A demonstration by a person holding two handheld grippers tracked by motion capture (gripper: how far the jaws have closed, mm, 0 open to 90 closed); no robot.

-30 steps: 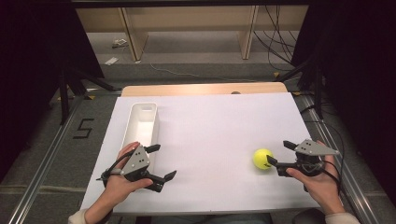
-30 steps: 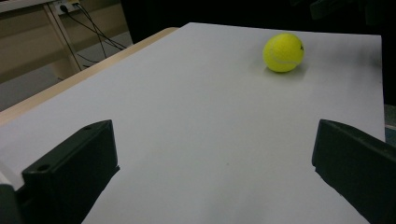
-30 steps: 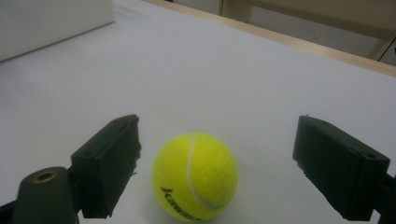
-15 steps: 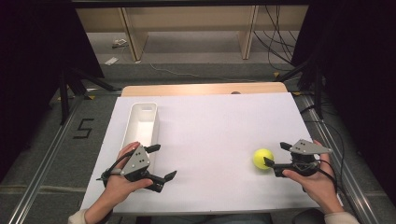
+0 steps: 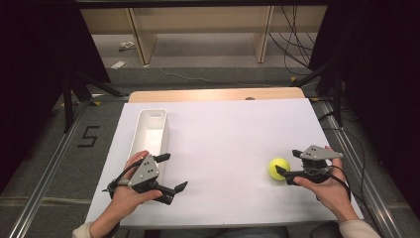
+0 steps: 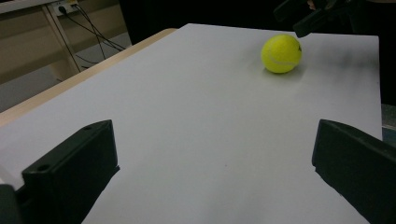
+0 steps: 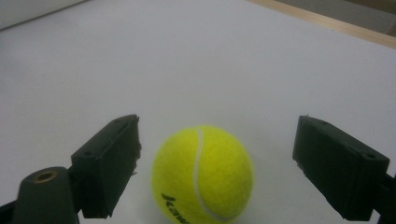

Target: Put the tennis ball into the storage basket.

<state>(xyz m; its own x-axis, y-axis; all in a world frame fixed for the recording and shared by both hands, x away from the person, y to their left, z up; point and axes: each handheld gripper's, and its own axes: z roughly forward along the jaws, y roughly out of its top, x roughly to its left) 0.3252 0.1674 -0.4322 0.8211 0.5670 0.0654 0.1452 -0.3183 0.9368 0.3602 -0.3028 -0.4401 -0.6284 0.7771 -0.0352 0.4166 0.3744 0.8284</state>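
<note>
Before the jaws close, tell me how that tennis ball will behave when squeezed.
The tennis ball is round and lies free on the flat white table, so an off-centre touch would probably roll it. Its fuzzy felt should grip well in the right hand-held gripper. It likely weighs little.

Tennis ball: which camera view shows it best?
The right gripper view: the tennis ball sits close between the open jaws, seam and lettering legible. The left gripper view shows it far off; the high view shows it small beside the right gripper.

We see a grey floor past the white table. A wooden shelf stands there. Both sides look dark.
</note>
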